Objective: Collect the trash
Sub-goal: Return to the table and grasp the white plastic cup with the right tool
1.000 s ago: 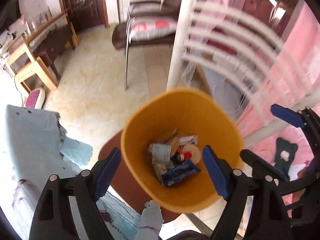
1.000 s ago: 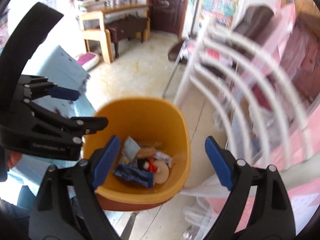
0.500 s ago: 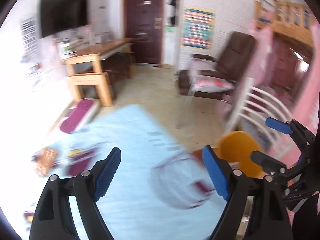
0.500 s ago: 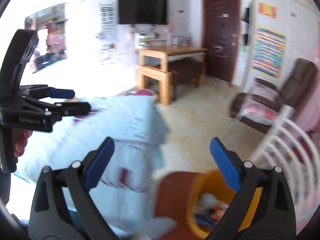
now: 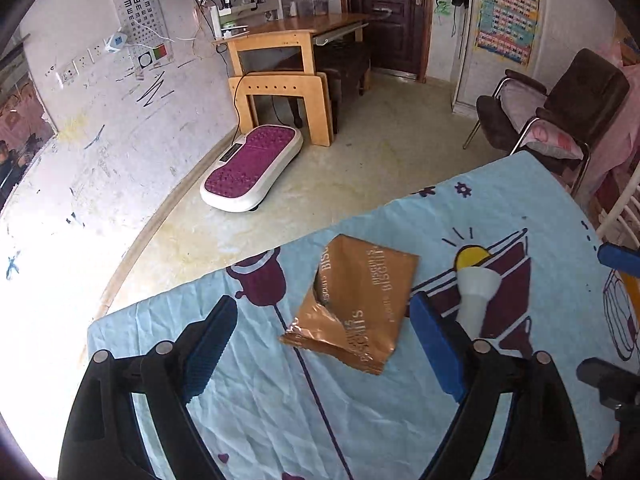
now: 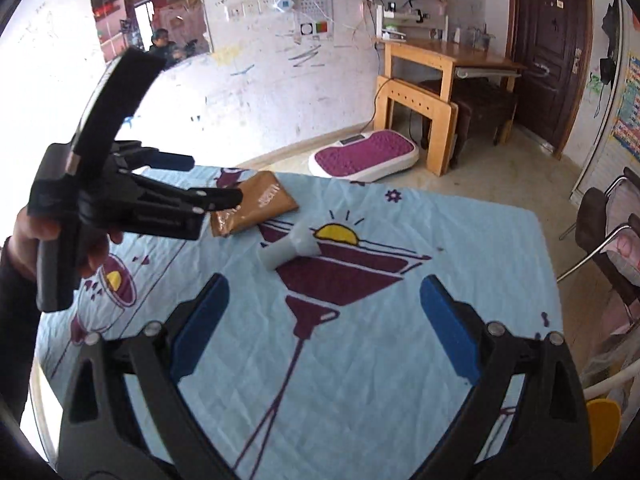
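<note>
A brown biscuit wrapper point(image 5: 360, 300) lies flat and torn on the light blue tablecloth point(image 5: 500, 208). My left gripper point(image 5: 320, 308) hovers above it with jaws opening and nothing between them. To the right of the wrapper lies a small white bottle point(image 5: 476, 292) on its side. In the right wrist view my right gripper point(image 6: 324, 284) stands open over the cloth, short of the white bottle point(image 6: 292, 246) and the wrapper point(image 6: 264, 200). A hand holds the left gripper point(image 6: 212, 178) there, above the wrapper's near end. The orange bin point(image 6: 604, 424) peeks in at the lower right.
Beyond the table's far edge, a purple and white platform point(image 5: 252, 168) sits on the floor by a wooden desk point(image 5: 292, 52). A brown chair point(image 5: 560, 112) stands at the table's right corner. A white rail point(image 6: 608, 384) runs beside the bin.
Both grippers swung away from above the orange bin of trash to over the table. The wrapper and white bottle came into view; the bin slid to the right wrist view's edge.
</note>
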A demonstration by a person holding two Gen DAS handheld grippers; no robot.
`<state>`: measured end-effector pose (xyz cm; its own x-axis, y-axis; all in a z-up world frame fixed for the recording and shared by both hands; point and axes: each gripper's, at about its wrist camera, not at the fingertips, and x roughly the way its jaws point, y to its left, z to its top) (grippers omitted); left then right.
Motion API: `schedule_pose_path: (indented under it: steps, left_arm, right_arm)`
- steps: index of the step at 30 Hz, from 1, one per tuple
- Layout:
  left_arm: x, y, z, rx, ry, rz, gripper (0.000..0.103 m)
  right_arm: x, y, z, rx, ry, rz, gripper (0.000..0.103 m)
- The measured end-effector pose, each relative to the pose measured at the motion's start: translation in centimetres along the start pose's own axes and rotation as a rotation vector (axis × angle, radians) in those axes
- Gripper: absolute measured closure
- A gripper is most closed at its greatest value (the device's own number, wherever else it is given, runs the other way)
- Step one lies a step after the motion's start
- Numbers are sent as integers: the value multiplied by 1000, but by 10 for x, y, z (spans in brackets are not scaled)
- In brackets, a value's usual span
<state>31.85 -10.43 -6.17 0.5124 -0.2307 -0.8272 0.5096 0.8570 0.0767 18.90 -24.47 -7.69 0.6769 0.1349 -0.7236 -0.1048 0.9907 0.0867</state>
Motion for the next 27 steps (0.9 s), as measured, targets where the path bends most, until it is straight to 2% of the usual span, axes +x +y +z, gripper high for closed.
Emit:
schedule_pose_path:
  steps: [5,9,12,14,17,19,22,24,25,27]
  left_arm:
    - [29,8,5,17,19,-49,19]
    - [51,3,6,55,35,-65,19]
    - [55,7,2,45,40,-90,19]
    - [51,8,-3,48,34,-92,25]
    - [37,7,-12,64,40,-86,58]
    - [29,1,-21,99,40,-65,62]
    - [20,0,-29,110,43,-49,62]
    - [18,4,-33,87,53,-74,62]
    - [18,8,-34,66,59,-96,62]
    - [18,10,-35,67,61,-113,62]
  right_arm:
    - [34,10,14,26,38,-66,12]
    - [41,13,14,5,37,-94,12]
    - [42,15,12,-21,34,-115,12]
    - [44,17,12,-21,42,-108,12]
    - [48,23,18,-23,38,-111,12]
    - [51,27,23,-19,32,-110,12]
    - [59,30,27,-4,37,-110,12]
    - [67,28,31,20,50,-120,13]
    - [71,28,31,29,63,-121,14]
    - [82,26,30,37,119,-129,37]
